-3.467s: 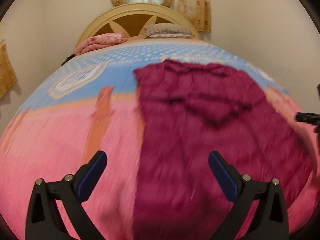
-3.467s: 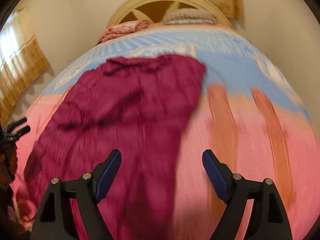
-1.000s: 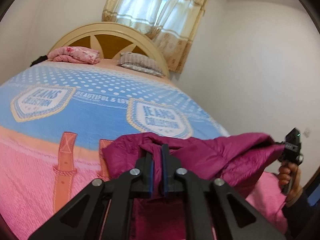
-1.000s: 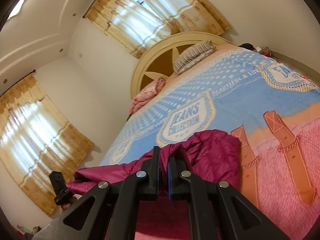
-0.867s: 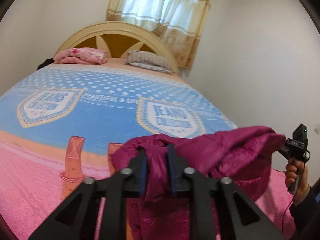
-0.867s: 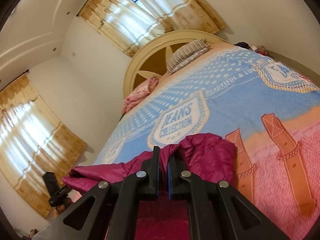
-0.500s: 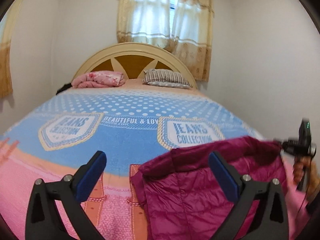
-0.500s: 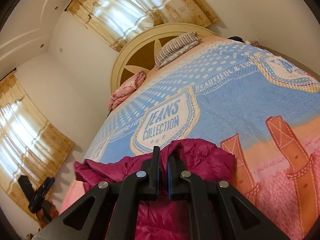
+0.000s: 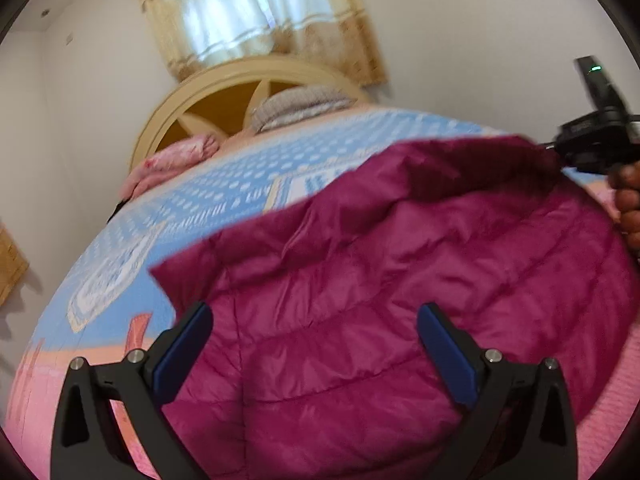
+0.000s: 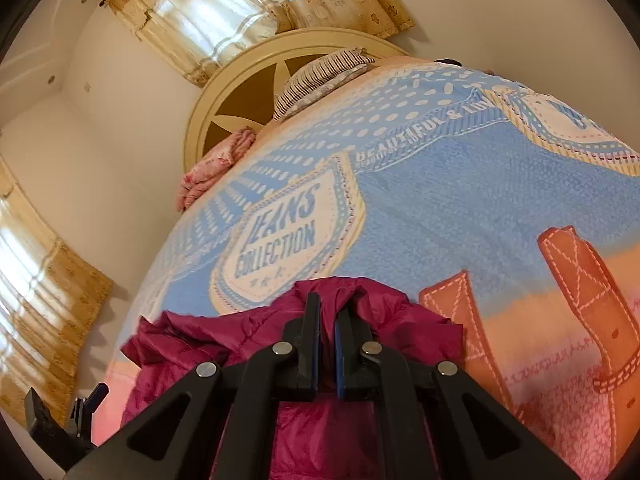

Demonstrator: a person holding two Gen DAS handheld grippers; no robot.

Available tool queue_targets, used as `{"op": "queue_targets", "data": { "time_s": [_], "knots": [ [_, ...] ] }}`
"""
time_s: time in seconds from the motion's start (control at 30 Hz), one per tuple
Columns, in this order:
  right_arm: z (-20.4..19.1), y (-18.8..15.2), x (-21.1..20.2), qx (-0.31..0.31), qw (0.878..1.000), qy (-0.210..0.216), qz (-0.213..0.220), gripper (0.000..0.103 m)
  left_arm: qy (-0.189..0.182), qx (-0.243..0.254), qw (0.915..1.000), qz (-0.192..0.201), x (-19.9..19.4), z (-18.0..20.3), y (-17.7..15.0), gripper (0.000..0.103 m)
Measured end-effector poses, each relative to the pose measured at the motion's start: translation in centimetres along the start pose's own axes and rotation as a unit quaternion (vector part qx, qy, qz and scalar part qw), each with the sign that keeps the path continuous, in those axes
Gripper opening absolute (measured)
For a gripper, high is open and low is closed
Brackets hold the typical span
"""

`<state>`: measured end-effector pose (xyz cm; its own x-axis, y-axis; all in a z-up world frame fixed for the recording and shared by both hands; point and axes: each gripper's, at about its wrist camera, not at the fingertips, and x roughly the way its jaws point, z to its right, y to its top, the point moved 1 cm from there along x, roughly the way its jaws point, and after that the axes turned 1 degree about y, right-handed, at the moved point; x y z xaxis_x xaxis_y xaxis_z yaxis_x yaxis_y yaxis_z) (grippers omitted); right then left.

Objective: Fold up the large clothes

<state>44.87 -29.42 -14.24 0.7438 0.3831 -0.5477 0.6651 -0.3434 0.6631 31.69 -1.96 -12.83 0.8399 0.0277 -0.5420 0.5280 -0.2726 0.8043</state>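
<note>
A magenta quilted jacket lies folded over on the bed, and its upper edge is a fold. My left gripper hovers over the jacket's near part with its blue pads wide apart and nothing between them. My right gripper is shut on the jacket at its far folded edge, low over the blanket. In the left wrist view the right gripper shows at the right edge, pinching that corner, with a hand behind it.
The bed carries a blue and pink blanket with badge prints. A striped pillow and a folded pink cover lie by the cream headboard. Curtained windows stand behind and to the left. The left gripper shows at the bottom left.
My left gripper let go of the jacket, opened wide and dropped over it. My right gripper stayed shut on the folded edge and came down towards the blanket.
</note>
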Motion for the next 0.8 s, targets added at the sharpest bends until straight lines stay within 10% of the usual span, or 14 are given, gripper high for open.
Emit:
{"op": "queue_targets", "data": {
  "time_s": [0.23, 0.37, 0.5, 0.8],
  "knots": [
    [0.1, 0.1, 2.4, -0.021, 0.999, -0.027, -0.012, 0.011, 0.009, -0.060, 0.9968, -0.052, 3.2, -1.6, -0.9, 0.103],
    [-2.1, 0.0, 0.7, -0.067, 0.995, -0.075, 0.018, 0.068, 0.019, -0.054, 0.9966, -0.059, 3.5, -1.1, -0.9, 0.103],
    [-7.1, -1.3, -1.9, -0.129, 0.989, -0.064, 0.044, 0.069, 0.027, -0.062, 0.9955, -0.067, 4.0, -1.0, -0.9, 0.103],
    [-11.1, -6.4, 5.7, -0.159, 0.984, -0.032, -0.070, 0.049, 0.018, -0.068, 0.9937, -0.087, 5.2, -1.1, -1.0, 0.103]
  ]
}}
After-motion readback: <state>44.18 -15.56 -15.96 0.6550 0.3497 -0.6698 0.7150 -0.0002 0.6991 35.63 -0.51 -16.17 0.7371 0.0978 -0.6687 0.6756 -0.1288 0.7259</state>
